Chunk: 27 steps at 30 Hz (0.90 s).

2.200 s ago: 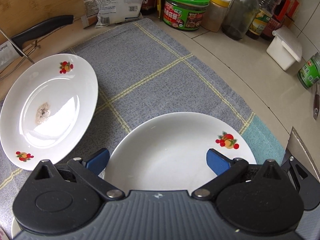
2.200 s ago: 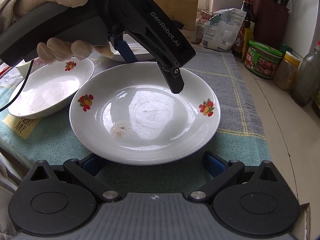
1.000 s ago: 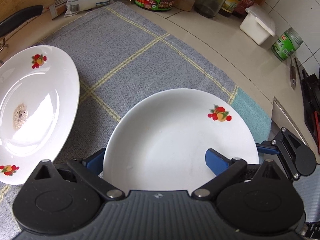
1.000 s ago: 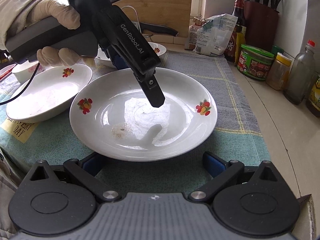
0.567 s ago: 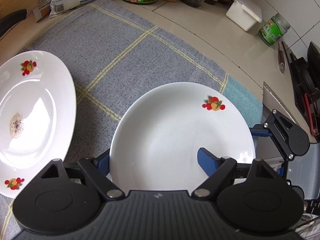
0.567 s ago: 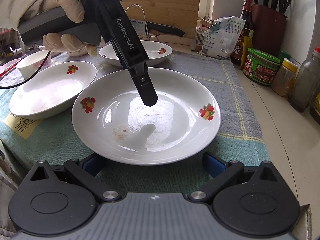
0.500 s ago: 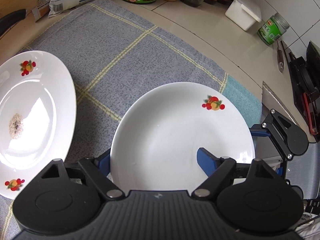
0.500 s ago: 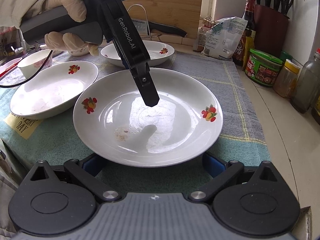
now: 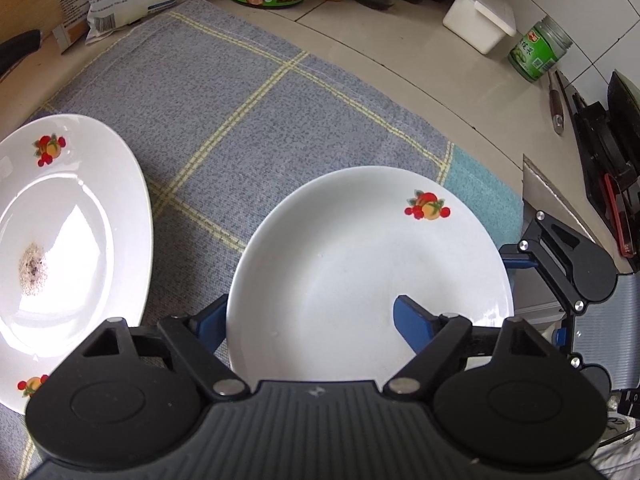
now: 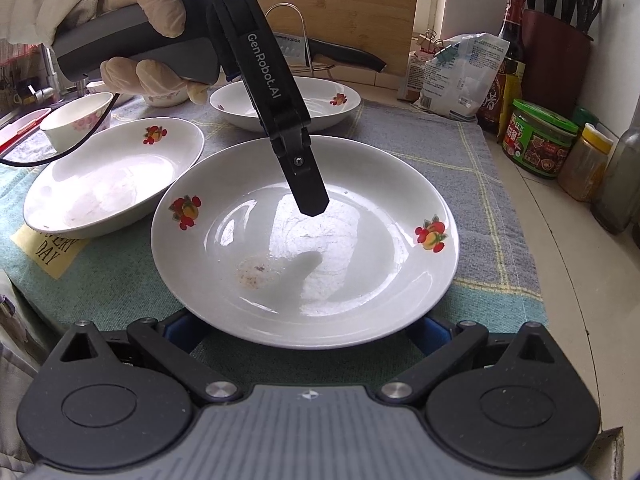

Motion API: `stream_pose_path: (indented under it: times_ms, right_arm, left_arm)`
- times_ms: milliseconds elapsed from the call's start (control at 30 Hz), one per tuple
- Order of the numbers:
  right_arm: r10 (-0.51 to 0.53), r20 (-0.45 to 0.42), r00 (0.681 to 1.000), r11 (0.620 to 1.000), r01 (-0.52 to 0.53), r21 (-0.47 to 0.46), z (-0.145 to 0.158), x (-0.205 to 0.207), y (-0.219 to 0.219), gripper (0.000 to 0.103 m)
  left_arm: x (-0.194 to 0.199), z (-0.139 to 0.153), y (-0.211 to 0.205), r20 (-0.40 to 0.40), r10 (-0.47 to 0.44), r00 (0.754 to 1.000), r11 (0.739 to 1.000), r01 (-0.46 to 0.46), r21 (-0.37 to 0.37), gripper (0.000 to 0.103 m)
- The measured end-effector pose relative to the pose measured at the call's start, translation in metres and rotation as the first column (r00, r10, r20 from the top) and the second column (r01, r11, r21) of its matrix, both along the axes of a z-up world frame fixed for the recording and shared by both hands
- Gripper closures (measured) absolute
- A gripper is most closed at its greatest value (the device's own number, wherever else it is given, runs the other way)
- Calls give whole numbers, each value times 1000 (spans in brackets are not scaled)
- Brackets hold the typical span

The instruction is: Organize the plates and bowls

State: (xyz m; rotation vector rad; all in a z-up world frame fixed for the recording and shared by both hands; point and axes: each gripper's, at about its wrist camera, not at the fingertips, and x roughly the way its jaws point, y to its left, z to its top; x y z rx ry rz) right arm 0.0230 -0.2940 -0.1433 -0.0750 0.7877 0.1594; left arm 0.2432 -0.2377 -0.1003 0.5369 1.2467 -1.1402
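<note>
The grey checked cloth point(image 9: 240, 100) fills most of what I see ahead of the left gripper point(image 9: 312, 320). The main plate point(image 9: 360, 260) sits right under that tool. Its two blue fingers point(image 9: 412, 320) stand apart on either side of the plate's rim, one outside it and one over the inside. I cannot tell whether the pads actually press on the rim. From the right wrist, one black finger of the left gripper point(image 10: 308, 196) reaches down over the plate point(image 10: 400, 184), with its tip seemingly just above the glossy surface. A gloved hand point(image 10: 132, 12) grips the handle.

The right gripper point(image 10: 308, 336) has its jaws wide apart, both blue tips tucked low at the plate's near rim and clamping nothing. The left view catches only its side, at the plate's right edge.

To the left of my left tool lies a second plate point(image 9: 80, 220) with a speckled patch. Only the right view shows a third plate point(image 10: 112, 176) and a small flowered bowl point(image 10: 76, 120), both beyond and left of the right tool. It also shows a faint smear point(image 10: 252, 272) in the main plate, which the left view washes out. Only the left view shows the white box point(image 9: 480, 24).
</note>
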Motion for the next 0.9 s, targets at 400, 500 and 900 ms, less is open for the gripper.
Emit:
stream_pose_path:
  times_ms: [400, 500, 900]
  right_arm:
    - [61, -9, 998, 996, -62, -63, 4, 1, -1, 0]
    - [59, -17, 998, 997, -60, -56, 4, 1, -2, 0]
    - [55, -10, 998, 995, -56, -81, 9, 4, 0, 0]
  left_arm:
    - [-1, 0, -2, -7, -31, 1000, 1000, 31, 6, 23]
    - [-2, 0, -3, -3, -36, 999, 999, 36, 11, 23]
    - [-3, -1, -1, 10, -31, 999, 999, 31, 20, 23]
